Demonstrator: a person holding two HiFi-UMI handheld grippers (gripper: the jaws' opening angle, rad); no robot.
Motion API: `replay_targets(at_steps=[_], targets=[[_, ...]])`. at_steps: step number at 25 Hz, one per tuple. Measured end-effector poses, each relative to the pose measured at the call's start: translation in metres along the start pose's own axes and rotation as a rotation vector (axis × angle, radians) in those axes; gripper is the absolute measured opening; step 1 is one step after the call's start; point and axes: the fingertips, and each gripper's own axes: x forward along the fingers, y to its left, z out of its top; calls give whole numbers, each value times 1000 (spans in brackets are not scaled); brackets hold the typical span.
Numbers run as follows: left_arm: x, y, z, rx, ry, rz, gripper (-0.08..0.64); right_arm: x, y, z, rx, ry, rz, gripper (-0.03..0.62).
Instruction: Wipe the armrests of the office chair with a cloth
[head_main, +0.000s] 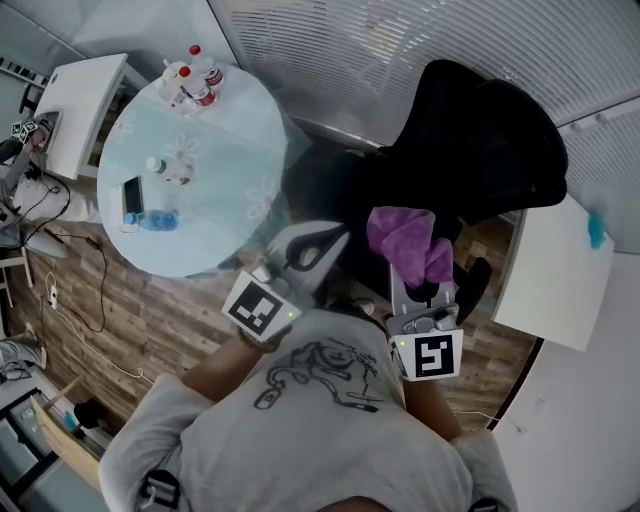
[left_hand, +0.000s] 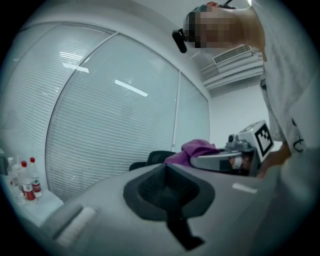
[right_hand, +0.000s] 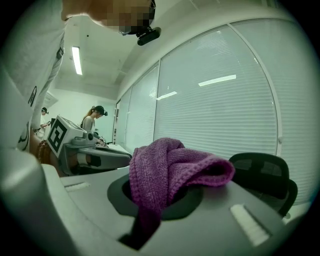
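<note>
The cloth (head_main: 405, 238), a purple knitted rag, is hanging bunched and folded over itself, pinched at one end between the closed jaws of the right gripper (head_main: 418, 288). The office chair (head_main: 480, 150), black and high-backed, is standing just beyond it, facing the person.

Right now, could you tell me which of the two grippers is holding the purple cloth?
The right gripper: the purple cloth is pinched between its jaws and bunches up beyond them. The left gripper has its jaws together with nothing between them.
</note>
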Motion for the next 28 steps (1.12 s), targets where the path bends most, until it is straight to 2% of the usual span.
replay_targets(at_steps=[7,12,17,28], targets=[[-9,48,2,9,4,32,0,48,11,5,2,-8,22,31],[-10,64,0,16,11,40,0,63,14,-1,-23,21,53,31],[-13,83,1,8,3,86,0,78,15,-7,-34,46,83,31],[-10,94,-20,-2,21,159,0,96,15,-27,-52,83,180,31]])
